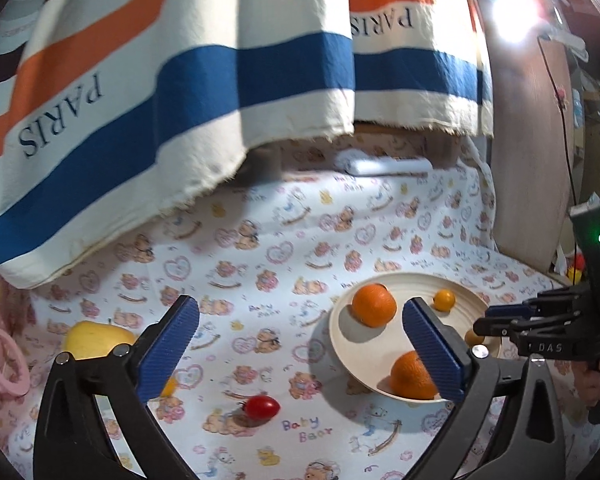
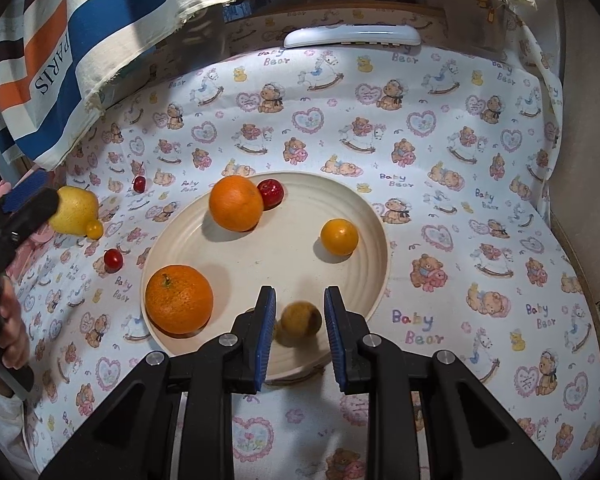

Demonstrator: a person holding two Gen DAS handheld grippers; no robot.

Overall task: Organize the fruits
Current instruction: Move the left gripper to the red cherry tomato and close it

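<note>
My left gripper (image 1: 300, 344) stands spread wide with nothing between its pads, low in the frame over the cloth (image 1: 260, 248). My right gripper (image 2: 300, 332) is parted narrowly around a brown fruit (image 2: 300, 320), blurred, pads apparently clear of it, at the plate's (image 2: 364, 208) lower rim beside two oranges (image 2: 179, 299).

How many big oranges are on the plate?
2. One big orange sits at the far left of the plate, touching a small red fruit. The other big orange lies near the plate's near-left rim. None seem hidden.
</note>
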